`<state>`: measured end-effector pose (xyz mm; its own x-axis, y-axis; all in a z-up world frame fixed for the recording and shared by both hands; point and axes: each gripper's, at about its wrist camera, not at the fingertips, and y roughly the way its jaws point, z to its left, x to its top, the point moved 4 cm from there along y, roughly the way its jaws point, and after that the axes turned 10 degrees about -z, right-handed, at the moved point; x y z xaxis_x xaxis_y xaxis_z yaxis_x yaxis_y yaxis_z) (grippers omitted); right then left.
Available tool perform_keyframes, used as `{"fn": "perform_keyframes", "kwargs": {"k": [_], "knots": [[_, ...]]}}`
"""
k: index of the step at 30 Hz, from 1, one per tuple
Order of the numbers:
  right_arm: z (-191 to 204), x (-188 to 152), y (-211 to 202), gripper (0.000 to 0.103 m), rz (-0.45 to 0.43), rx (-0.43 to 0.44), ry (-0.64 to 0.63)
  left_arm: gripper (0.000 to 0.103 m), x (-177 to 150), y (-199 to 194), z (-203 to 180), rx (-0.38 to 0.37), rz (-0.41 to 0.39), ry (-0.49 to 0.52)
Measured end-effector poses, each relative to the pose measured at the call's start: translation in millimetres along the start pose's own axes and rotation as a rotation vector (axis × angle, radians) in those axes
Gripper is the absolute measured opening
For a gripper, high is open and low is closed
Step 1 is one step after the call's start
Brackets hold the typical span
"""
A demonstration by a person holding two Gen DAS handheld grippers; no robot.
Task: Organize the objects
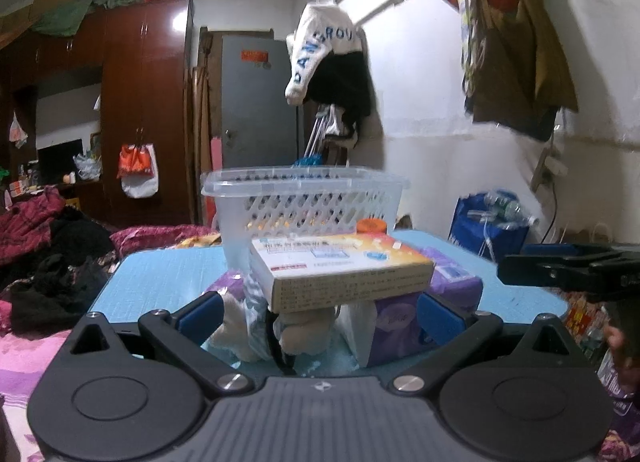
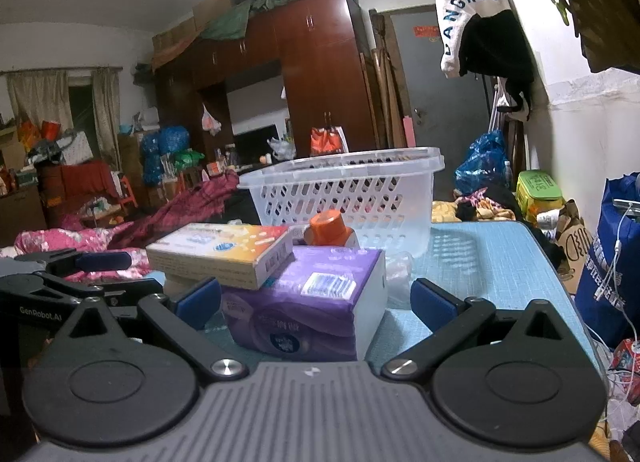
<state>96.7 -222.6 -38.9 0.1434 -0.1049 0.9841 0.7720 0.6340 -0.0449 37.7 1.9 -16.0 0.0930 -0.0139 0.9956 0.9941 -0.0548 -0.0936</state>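
Both grippers are standing open, empty. Medicine box [image 2: 224, 258], at eleven o'clock, is overhanging tissue pack [image 2: 308, 302]; nudging could topple it.

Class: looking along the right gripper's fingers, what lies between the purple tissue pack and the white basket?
In the right wrist view, an orange-capped bottle stands between the tissue pack and the basket.

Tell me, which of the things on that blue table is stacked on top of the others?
The flat orange-and-white cardboard box. It rests across the purple tissue pack, while the orange-capped bottle and the clear basket stand behind on the table.
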Motion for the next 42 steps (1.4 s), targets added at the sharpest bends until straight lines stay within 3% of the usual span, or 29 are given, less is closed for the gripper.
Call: {"fn": "perform_keyframes", "kwargs": {"k": [3, 5, 10, 13, 16, 19, 25, 31, 37, 42], "knots": [[3.0, 1.4, -1.0, 0.103, -0.105, 0.012, -0.026, 0.103, 8.4, -6.5, 9.4, 0.039, -0.087, 0.009], [6.4, 2.2, 4.5, 0.103, -0.097, 0.049, -0.036, 0.103, 12.0, -8.9, 15.6, 0.055, -0.121, 0.029], [16.0, -0.7, 24.2, 0.103, -0.051, 0.166, -0.035, 0.103, 11.3, 1.9, 26.6, -0.018, -0.099, 0.071], [17.8, -7.2, 33.5, 0.103, -0.039, 0.194, -0.051, 0.103, 5.6, 7.9, 26.6, -0.112, -0.093, 0.067], [17.1, -12.1, 38.6, 0.103, -0.030, 0.214, -0.062, 0.095, -1.8, 20.7, 27.8, -0.173, -0.048, 0.024], [15.2, -13.0, 40.7, 0.097, -0.026, 0.244, -0.062, 0.085, -8.6, 25.1, 29.0, -0.195, -0.045, 0.025], [17.0, -13.6, 45.7, 0.078, -0.019, 0.285, -0.056, 0.079, -12.2, 24.9, 29.2, -0.239, -0.065, 0.034], [17.2, -15.1, 47.6, 0.065, -0.015, 0.324, -0.045, 0.070, -12.0, 25.8, 31.0, -0.268, -0.072, 0.017], [14.8, -13.4, 43.7, 0.060, -0.023, 0.322, -0.053, 0.053, -10.8, 26.2, 33.9, -0.251, -0.073, 0.001], [19.3, -11.5, 39.0, 0.059, -0.040, 0.311, -0.087, 0.053, -11.2, 23.7, 32.7, -0.245, -0.087, 0.015]]}}
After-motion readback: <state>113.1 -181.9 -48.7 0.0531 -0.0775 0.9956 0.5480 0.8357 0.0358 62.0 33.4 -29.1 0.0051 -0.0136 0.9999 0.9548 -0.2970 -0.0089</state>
